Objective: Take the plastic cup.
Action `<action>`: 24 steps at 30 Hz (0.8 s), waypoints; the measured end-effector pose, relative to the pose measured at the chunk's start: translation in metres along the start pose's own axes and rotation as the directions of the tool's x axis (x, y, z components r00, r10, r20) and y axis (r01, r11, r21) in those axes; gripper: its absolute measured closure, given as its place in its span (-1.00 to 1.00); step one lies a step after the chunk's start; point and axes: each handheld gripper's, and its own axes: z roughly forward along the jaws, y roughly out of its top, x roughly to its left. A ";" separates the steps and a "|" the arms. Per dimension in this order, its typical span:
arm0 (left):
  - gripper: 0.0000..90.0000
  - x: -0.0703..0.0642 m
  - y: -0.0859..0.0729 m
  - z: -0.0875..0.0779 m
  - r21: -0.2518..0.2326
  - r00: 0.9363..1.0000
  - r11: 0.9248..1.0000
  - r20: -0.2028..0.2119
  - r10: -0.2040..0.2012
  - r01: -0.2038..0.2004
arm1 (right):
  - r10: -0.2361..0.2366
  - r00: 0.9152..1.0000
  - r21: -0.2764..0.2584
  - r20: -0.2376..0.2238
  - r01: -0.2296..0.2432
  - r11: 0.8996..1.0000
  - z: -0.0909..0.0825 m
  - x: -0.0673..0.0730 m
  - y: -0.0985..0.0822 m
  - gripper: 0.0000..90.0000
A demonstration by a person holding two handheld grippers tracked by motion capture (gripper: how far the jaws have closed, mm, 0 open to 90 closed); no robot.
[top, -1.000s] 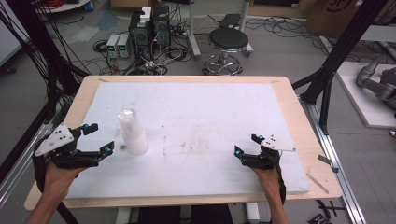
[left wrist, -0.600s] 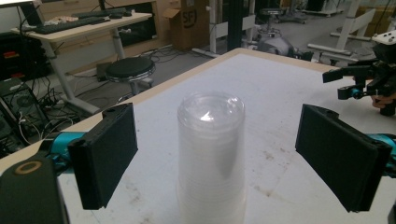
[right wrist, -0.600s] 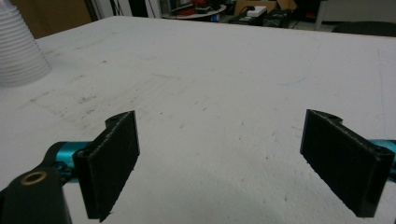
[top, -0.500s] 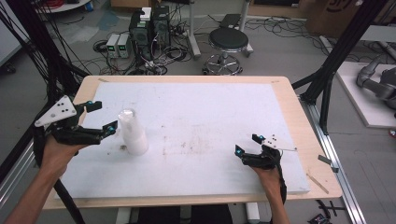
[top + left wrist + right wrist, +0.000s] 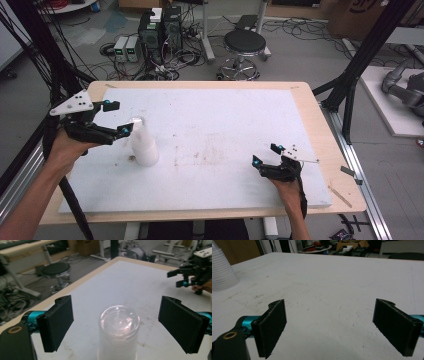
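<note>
While the right gripper (image 5: 268,156) rests wide open and empty well apart at the table's (image 5: 300,105) near right, the left gripper (image 5: 116,322) hangs with jaws spread wide either side of the upturned cup stack (image 5: 118,333), standing upright just ahead.
</note>
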 end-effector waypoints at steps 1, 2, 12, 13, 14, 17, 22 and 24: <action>-0.72 -0.001 0.002 0.002 0.014 1.000 1.000 0.002 0.017 -0.018 | -0.001 1.000 0.002 0.000 0.001 1.000 0.000 0.000 0.000 -0.74; -0.72 -0.001 0.002 0.002 0.014 1.000 1.000 0.002 0.017 -0.018 | -0.001 1.000 0.002 0.000 0.001 1.000 0.000 0.000 0.000 -0.74; -0.72 0.006 0.011 0.020 0.158 0.995 0.983 0.065 0.078 -0.087 | 0.004 1.000 0.000 -0.005 -0.004 1.000 0.000 0.000 0.000 -0.74; -0.72 0.006 0.011 0.024 0.182 0.994 0.980 0.079 0.074 -0.087 | 0.008 1.000 0.000 -0.004 -0.008 1.000 -0.001 0.000 0.000 -0.74; -0.72 0.006 0.011 0.024 0.182 0.994 0.980 0.079 0.074 -0.087 | 0.008 1.000 0.000 -0.004 -0.008 1.000 -0.001 0.000 0.000 -0.74; -0.68 0.008 0.010 0.033 0.234 0.992 0.967 0.101 0.080 -0.102 | 0.008 1.000 -0.009 -0.003 -0.008 1.000 -0.001 0.000 0.000 -0.74; -0.66 0.008 0.009 0.041 0.290 0.989 0.950 0.122 0.083 -0.116 | 0.007 1.000 -0.005 -0.006 -0.007 1.000 -0.001 0.000 0.000 -0.74; -0.66 0.008 0.008 0.044 0.315 0.990 0.942 0.117 0.081 -0.114 | 0.006 1.000 -0.008 -0.006 -0.006 1.000 -0.001 -0.001 0.000 -0.74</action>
